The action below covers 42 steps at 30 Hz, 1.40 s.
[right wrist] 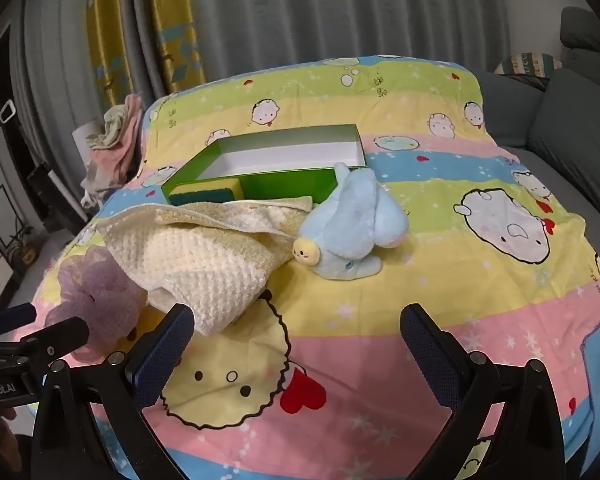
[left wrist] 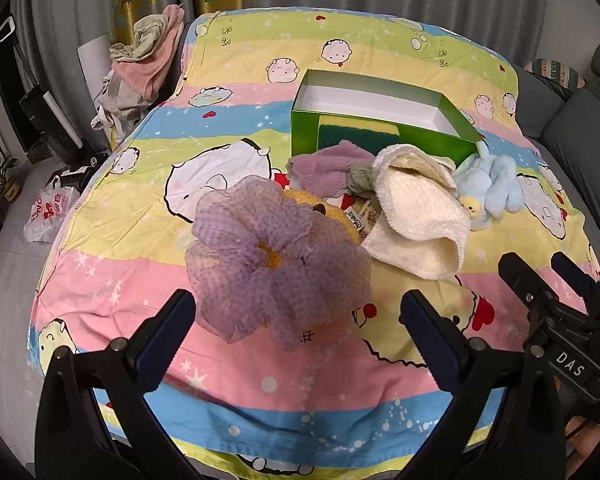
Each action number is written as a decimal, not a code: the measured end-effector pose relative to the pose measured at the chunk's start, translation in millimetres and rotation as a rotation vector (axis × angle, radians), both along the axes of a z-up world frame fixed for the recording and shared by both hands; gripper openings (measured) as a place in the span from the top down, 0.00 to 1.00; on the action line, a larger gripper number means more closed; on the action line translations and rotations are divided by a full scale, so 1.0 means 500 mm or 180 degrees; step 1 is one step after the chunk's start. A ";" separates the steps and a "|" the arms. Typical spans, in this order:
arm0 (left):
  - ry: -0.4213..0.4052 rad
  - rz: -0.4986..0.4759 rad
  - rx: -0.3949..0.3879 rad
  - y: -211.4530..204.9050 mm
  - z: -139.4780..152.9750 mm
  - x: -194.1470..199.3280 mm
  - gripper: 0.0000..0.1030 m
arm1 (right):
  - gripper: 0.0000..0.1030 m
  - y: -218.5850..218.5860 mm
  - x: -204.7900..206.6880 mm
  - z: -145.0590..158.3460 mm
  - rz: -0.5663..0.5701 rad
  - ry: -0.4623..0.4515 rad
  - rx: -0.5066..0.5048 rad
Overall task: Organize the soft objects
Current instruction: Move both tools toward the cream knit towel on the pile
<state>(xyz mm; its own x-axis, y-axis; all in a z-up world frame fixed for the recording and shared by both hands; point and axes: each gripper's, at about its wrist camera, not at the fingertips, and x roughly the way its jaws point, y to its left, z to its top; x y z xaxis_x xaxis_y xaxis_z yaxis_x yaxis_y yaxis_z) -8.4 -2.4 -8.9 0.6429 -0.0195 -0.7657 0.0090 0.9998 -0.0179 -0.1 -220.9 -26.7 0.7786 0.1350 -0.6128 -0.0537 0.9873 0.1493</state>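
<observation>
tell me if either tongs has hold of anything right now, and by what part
Nothing is held. The left tongs are open just short of the purple mesh pouf, and the right tongs are open over the bare blanket.

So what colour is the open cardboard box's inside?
White inside the green open cardboard box, clearest in the left wrist view.

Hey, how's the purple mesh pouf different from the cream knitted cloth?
The purple mesh pouf is a sheer, ruffled, rounded ball; the cream knitted cloth is opaque, thick and waffle-textured, lying folded. The pouf sits on top of a yellow plush, while the cloth lies on the bedsheet itself, nearer the green box. Both are soft and outside the box.
</observation>
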 end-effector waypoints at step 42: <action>-0.0388 0.0078 0.0431 -0.022 0.029 -0.005 0.01 | 0.00 0.002 -0.009 0.008 0.0191 -0.0175 0.0267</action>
<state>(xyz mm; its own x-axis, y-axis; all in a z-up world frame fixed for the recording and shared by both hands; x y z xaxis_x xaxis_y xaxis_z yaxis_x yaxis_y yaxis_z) -11.0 -13.6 5.3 0.7302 0.0952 -0.6765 -0.0216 0.9930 0.1165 -4.8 -220.0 -22.8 0.7997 0.2315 -0.5540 -0.1228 0.9663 0.2264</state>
